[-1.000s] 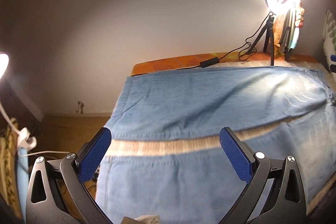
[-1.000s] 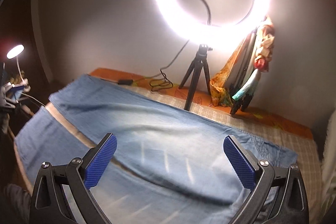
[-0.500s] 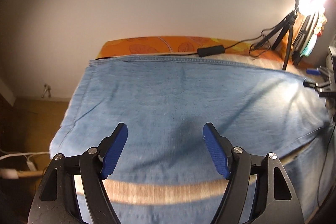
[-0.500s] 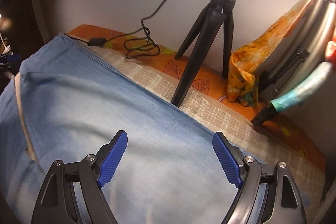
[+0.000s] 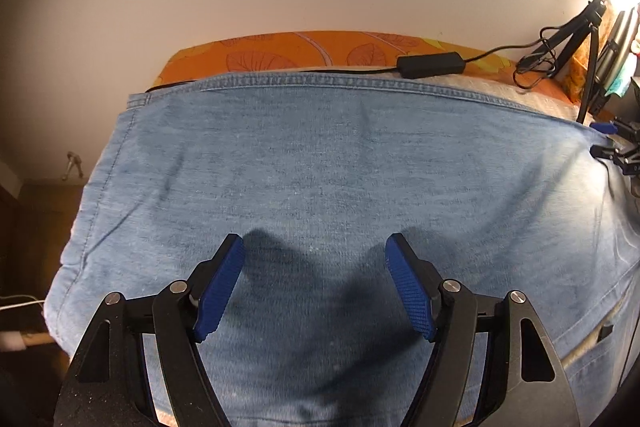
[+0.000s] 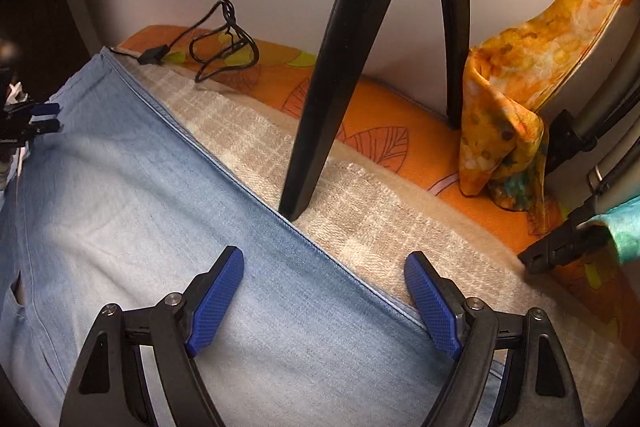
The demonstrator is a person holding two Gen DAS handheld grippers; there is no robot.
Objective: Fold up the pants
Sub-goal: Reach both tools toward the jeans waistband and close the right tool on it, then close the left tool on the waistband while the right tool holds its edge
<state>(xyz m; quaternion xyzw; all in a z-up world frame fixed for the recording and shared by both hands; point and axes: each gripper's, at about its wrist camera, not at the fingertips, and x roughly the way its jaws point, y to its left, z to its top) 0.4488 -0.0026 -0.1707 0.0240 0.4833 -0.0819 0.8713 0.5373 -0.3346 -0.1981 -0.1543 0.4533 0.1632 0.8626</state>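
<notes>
Both grippers have dropped nearer the pants (image 5: 320, 167), jaws narrowed but apart, gripping nothing — tripod leg (image 6: 340, 67) only in right view.

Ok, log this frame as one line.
stage: reaching | left gripper: open over jeans | right gripper: open, straddling far seam | jaws just narrowed, nothing gripped

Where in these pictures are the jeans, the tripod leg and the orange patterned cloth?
jeans (image 5: 340, 167): left wrist view, flat middle of the denim.
tripod leg (image 6: 340, 67): right wrist view, mid-length of the near leg.
orange patterned cloth (image 6: 516, 87): right wrist view, its central fold.
</notes>
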